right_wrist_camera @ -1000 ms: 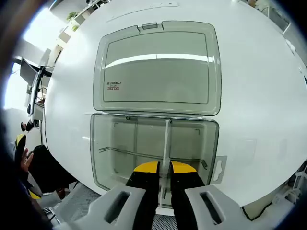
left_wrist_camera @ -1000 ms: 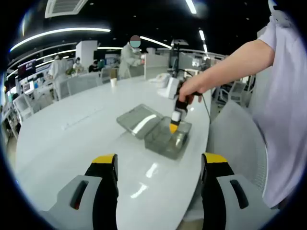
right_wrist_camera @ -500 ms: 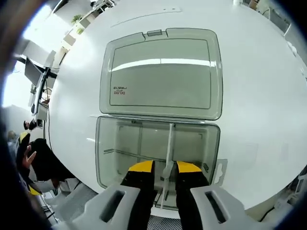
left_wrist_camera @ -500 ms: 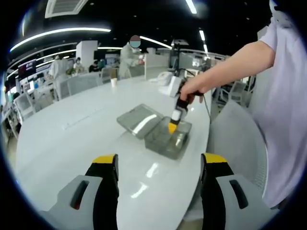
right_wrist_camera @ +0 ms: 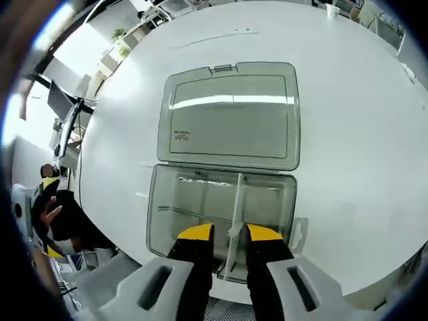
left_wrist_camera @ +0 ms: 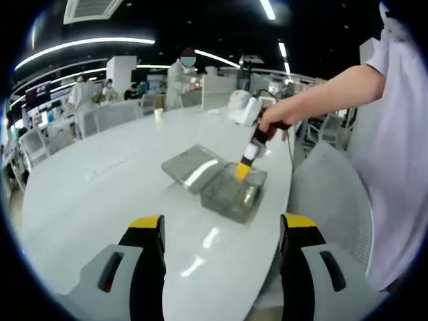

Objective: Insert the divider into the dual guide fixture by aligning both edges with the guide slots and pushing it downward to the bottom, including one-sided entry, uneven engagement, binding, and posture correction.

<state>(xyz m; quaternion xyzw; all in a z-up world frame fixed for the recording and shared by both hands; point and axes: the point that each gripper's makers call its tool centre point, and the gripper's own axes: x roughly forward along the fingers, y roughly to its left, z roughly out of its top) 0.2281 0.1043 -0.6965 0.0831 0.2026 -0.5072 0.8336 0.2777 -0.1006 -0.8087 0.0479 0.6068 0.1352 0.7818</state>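
A clear grey box (right_wrist_camera: pixel 170 200) sits on the white table with its lid (right_wrist_camera: pixel 231 117) folded flat behind it. The thin clear divider (right_wrist_camera: pixel 237 197) stands upright inside it, running front to back. My right gripper (right_wrist_camera: pixel 230 233) hovers over the box's near wall, its yellow-tipped jaws open either side of the divider with a small gap each side. In the left gripper view the same box (left_wrist_camera: pixel 231 190) lies mid-table, with the right gripper (left_wrist_camera: pixel 241 172) tilted above it in a person's hand. My left gripper (left_wrist_camera: pixel 223 224) hangs open over the table, holding nothing.
The box is close to the table's (left_wrist_camera: pixel 100 187) curved edge, beside grey chairs (left_wrist_camera: pixel 328 194). The person's arm (left_wrist_camera: pixel 321 97) reaches in from the right. A paper cup (left_wrist_camera: pixel 158 114) and standing people (left_wrist_camera: pixel 179 80) are at the far end. A second thin partition (right_wrist_camera: pixel 184 214) crosses the box.
My right gripper's jaws have parted and let go of the divider, then drawn back from the box, which now looks smaller. The divider stays standing. The left gripper has not moved.
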